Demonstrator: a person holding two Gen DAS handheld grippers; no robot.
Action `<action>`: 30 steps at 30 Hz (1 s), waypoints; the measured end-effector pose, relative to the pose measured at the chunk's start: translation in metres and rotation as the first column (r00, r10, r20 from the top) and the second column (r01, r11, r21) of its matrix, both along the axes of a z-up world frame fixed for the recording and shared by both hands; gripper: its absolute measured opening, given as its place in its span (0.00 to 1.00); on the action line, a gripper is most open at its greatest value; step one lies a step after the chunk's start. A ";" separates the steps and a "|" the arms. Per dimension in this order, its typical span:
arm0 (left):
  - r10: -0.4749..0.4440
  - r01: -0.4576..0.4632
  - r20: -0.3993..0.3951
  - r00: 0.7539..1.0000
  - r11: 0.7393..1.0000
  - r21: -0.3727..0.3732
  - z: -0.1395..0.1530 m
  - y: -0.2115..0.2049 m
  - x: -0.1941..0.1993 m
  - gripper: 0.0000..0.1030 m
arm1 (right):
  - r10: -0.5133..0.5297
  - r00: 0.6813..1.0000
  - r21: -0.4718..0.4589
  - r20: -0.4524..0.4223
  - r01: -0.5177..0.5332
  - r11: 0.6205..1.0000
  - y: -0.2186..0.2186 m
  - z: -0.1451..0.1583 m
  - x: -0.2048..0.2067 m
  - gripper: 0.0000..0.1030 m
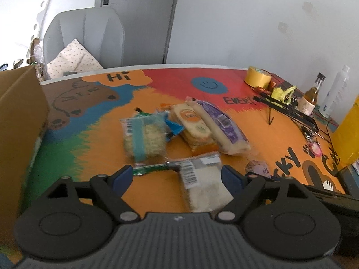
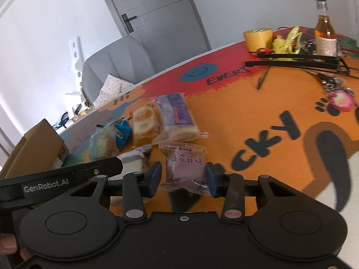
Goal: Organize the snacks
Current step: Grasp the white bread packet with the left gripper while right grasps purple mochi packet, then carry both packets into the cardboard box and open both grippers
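I count six snack packs on the counter (image 1: 258, 121): a blue-band pack (image 1: 143, 134), a small blue pack (image 1: 172, 128), an orange-label pack (image 1: 194, 126), a long purple pack (image 1: 222, 126), a white pack (image 1: 203, 183) with a barcode, and a purple mochi (image 2: 186, 170). My left gripper (image 1: 176, 179) has its jaws wide apart, hanging over the white pack, which sits between the fingers but isn't pinched; whether the right finger touches it I cannot tell. My right gripper (image 2: 183, 178) has the mochi between its jaws, with the right pad on the wrapper and a small gap at the left pad, so not clamped on it. One cardboard box (image 1: 20, 121) stands at the counter's left edge; from the right wrist view something pale shows inside, too blurred to name. Far end: one yellow tape roll (image 1: 258, 77), one amber bottle (image 1: 311, 96), one white bottle (image 1: 335, 92), one folded black stand (image 1: 289, 109).
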State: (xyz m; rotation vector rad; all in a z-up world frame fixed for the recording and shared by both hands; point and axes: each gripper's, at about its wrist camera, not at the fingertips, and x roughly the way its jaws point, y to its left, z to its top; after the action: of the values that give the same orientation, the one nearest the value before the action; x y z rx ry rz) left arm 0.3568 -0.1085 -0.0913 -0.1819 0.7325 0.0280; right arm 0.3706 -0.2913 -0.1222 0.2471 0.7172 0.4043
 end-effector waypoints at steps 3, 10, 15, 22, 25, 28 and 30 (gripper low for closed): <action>-0.015 0.015 -0.003 1.000 1.000 0.002 -0.002 -0.010 0.002 0.83 | -0.018 1.000 -0.010 0.001 0.018 1.000 -0.009 0.000 -0.001 0.39; -0.024 0.024 -0.017 1.000 1.000 0.001 -0.011 -0.022 0.008 0.83 | -0.050 0.999 -0.054 0.011 0.050 0.997 -0.019 0.000 -0.003 0.39; -0.016 0.017 -0.040 0.999 1.000 0.009 -0.019 -0.023 0.010 0.82 | -0.054 0.998 -0.078 0.032 0.057 0.995 -0.017 -0.002 -0.004 0.46; -0.036 0.039 -0.050 0.998 0.997 0.073 -0.017 -0.024 0.005 0.48 | -0.053 0.997 -0.132 0.060 0.061 0.989 -0.006 -0.003 -0.005 0.48; -0.029 0.032 -0.056 0.998 0.998 0.060 -0.016 -0.019 0.001 0.46 | -0.061 0.997 -0.127 0.053 0.067 0.990 -0.005 -0.001 -0.007 0.33; -0.031 0.033 -0.053 0.998 0.998 0.051 -0.014 -0.016 -0.005 0.45 | -0.051 0.998 -0.105 0.040 0.055 0.993 -0.004 0.000 -0.010 0.32; -0.033 0.035 -0.045 0.998 0.998 0.044 -0.011 -0.013 -0.010 0.45 | -0.046 0.998 -0.104 0.045 0.051 0.993 0.000 0.003 -0.015 0.31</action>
State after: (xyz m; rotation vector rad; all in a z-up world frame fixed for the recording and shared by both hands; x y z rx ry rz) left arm 0.3467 -0.1219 -0.1022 -0.1264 0.7786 0.0164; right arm 0.3560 -0.2912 -0.1195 0.1557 0.6869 0.3237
